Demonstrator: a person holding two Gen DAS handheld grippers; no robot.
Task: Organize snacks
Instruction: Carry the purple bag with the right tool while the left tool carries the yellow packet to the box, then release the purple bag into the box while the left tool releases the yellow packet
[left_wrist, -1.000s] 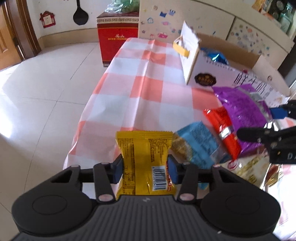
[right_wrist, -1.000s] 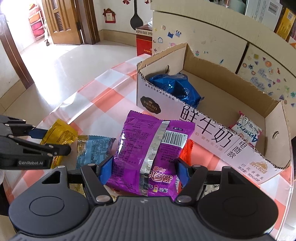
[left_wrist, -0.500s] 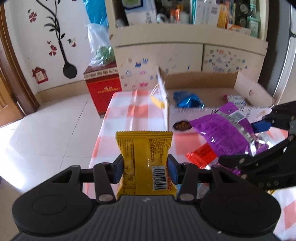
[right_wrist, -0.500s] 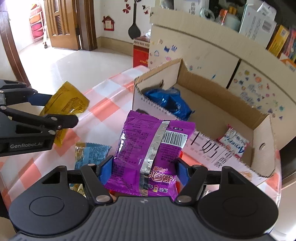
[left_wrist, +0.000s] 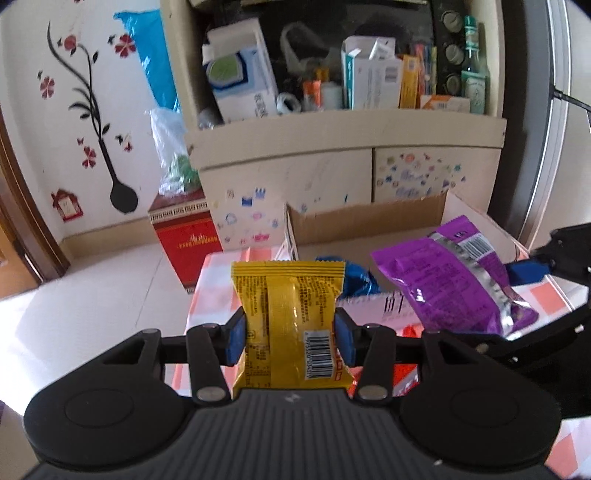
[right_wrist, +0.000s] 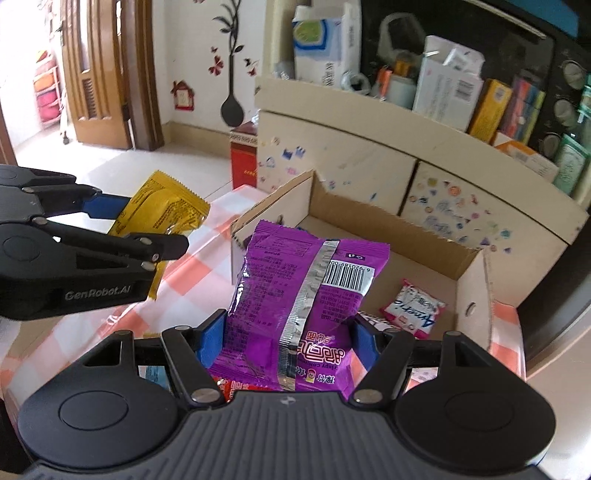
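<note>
Left gripper pinches yellow foil snack packet; right gripper pinches purple crinkly snack bag. Both above checked tablecloth, near open cardboard box. You carry each over rim, lower inside, then release.

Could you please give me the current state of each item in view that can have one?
Left tool: shut on yellow packet, held aloft.
Right tool: shut on purple bag, held aloft.
Cardboard box: open, with a blue bag and a white-pink packet inside.

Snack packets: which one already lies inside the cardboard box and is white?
The white packet with blue script on the cardboard box floor; the blue packet inside differs in colour.
</note>
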